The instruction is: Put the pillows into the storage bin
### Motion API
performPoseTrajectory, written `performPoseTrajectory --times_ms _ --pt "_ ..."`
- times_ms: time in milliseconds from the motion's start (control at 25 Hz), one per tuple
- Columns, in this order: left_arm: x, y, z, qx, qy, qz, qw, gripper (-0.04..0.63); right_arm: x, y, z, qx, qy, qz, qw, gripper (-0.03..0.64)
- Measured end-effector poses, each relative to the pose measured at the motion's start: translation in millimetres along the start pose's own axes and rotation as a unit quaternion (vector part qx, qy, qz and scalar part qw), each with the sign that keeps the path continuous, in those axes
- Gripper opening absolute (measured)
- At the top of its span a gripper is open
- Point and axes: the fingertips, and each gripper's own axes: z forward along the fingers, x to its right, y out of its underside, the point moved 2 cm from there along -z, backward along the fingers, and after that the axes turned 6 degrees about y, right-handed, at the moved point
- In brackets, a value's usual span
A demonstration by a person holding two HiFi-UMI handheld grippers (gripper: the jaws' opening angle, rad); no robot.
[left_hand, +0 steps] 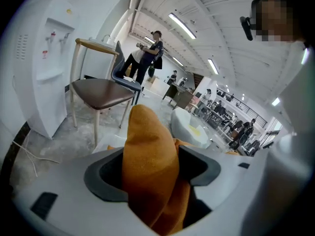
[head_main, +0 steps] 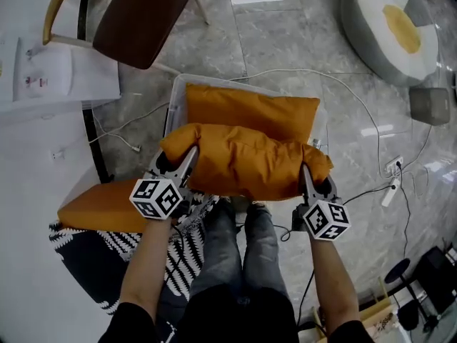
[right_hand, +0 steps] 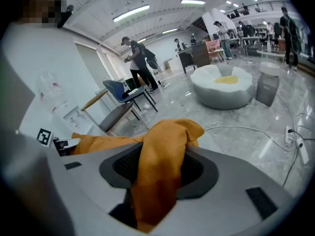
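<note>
Matt cloth pillow, glossy stone floor

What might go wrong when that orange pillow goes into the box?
1. The held pillow seems to reach past the rim of the storage bin, so it may catch there instead of sinking in.
2. A second pillow already fills the bin, so this one might sit high and slide off.
3. The left gripper and right gripper pinch only the ends; the fabric might slip early.

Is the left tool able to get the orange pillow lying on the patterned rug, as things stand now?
Probably not yet: the left tool is occupied, the upper pillow caught between its jaws. The rug pillow lies close beside it, nothing between.
</note>
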Motion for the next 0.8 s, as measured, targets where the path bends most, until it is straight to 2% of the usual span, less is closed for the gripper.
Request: performPoseTrajectory --times_ms 160,360,560,800 --pt "-18 -4 16 -0.004 -0.037 0.009 0.9993 0.351 10 -12 16 0.018 0.064 -0.008 0.998 0.258" --pt "-31 -7 10 -0.011 -0.055 0.018 0.9983 0.393 29 -21 13 0.022 0.130 -0.029 0.991 0.334" --pt "-44 -6 -7 -0.016 -0.067 0.017 0.9975 0.411 22 -26 13 0.021 0.127 -0.028 0.991 0.373" --pt "-32 -4 -16 -0.014 -0.056 0.015 0.9982 0.411 5 -20 11 0.009 0.120 -0.051 0.991 0.372"
